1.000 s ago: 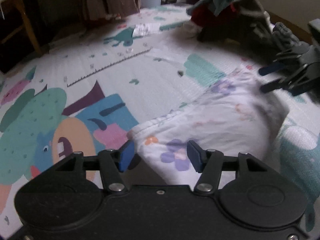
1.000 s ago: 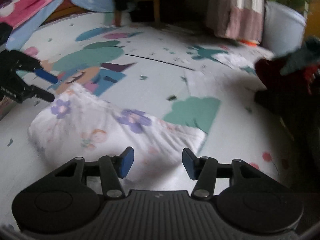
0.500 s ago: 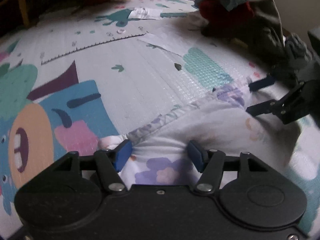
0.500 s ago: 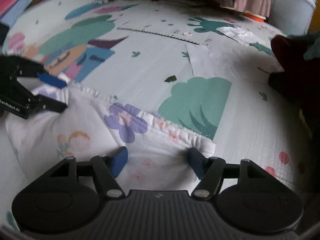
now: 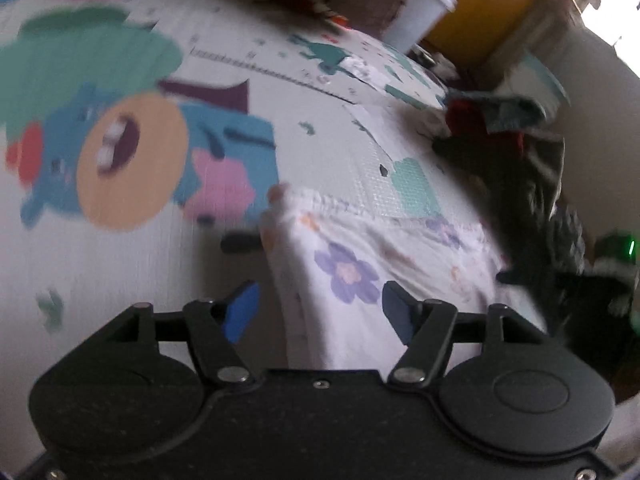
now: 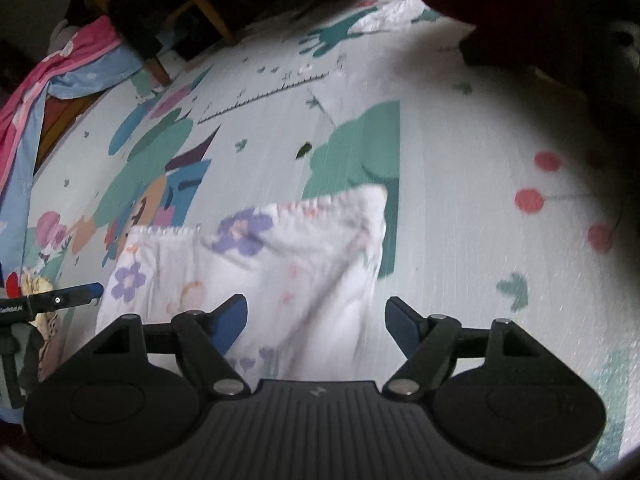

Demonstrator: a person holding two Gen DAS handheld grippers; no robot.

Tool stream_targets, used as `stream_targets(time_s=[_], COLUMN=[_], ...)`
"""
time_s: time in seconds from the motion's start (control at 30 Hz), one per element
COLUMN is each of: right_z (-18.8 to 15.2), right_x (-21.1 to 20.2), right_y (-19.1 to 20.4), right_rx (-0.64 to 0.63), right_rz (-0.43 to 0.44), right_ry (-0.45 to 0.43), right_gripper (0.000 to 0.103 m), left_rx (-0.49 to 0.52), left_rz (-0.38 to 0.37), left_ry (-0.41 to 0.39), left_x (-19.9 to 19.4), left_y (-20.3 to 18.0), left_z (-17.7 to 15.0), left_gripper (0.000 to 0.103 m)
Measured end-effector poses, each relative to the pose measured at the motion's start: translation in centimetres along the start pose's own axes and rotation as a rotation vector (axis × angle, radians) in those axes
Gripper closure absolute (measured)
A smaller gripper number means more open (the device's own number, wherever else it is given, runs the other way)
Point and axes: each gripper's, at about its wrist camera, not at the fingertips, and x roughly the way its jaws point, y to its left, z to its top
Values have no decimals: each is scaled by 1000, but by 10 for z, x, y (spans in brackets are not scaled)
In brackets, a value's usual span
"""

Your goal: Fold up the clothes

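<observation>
The white floral garment lies folded on the play mat, gathered edge farthest away (mat bare all round). The left gripper and right gripper hover over it, jaws opening, gripping nothing.

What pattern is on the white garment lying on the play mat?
Purple flowers with small orange and pink prints on the white garment; clearest in the right wrist view.
</observation>
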Motion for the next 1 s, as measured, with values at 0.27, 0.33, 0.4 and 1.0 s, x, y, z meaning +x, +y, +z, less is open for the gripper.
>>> stream_targets(time_s=[0.27, 0.33, 0.4, 1.0], right_z=[-10, -10, -9, -47], right_x=[25, 28, 31, -10], right_y=[2, 8, 12, 4], right_rx=[8, -11, -14, 81], right_rz=[14, 26, 54, 203], right_ry=[97, 108, 125, 184], right_gripper=[19, 20, 24, 26], left_rx=[-113, -92, -78, -151], left_rz=[-27, -17, -27, -41], left_ry=[56, 61, 56, 56], left_x=[33, 39, 41, -26], left_y=[-2, -9, -15, 10], left_z=[-10, -14, -18, -70], left_gripper=[32, 32, 36, 31])
